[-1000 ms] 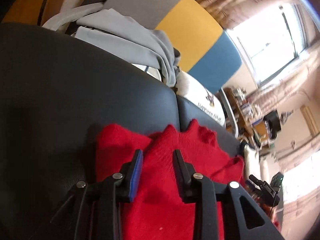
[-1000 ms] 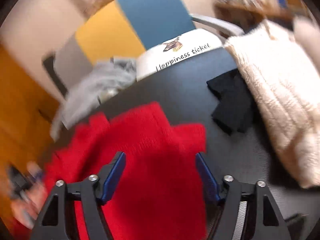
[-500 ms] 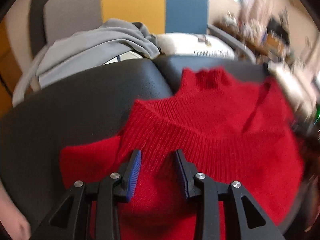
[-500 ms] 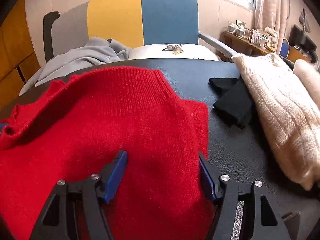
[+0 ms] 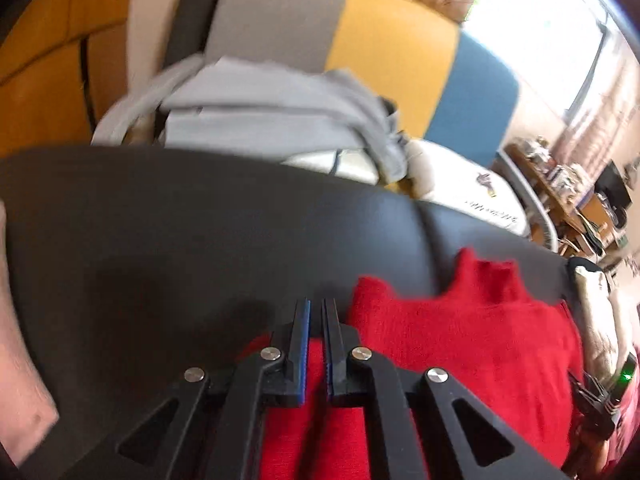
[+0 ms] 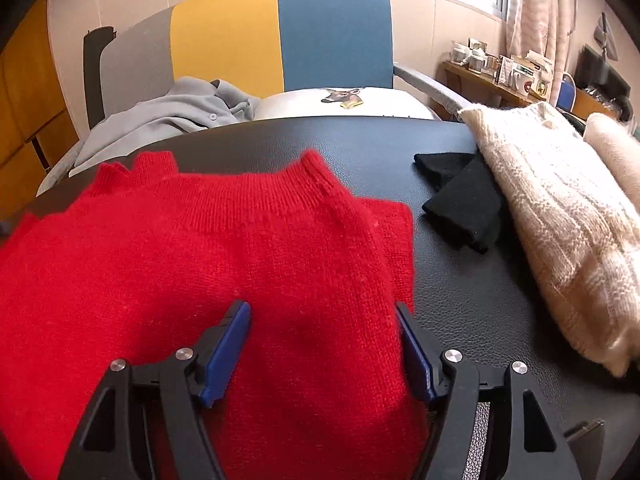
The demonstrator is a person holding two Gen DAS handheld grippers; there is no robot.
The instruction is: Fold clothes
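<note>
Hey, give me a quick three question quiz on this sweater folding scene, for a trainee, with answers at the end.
1. True or false: the red sweater lies on top of the cream knit.
2. What lies between the sweater and the cream knit? A) black cloth B) grey garment C) pillow
3. Fill in: the gripper that is shut is the ___ one.

Key
1. False: it lies flat on the black surface, apart from the knit.
2. A, the black cloth.
3. Left: the left gripper is shut at the sweater's edge; the right gripper is open over the sweater.
</note>
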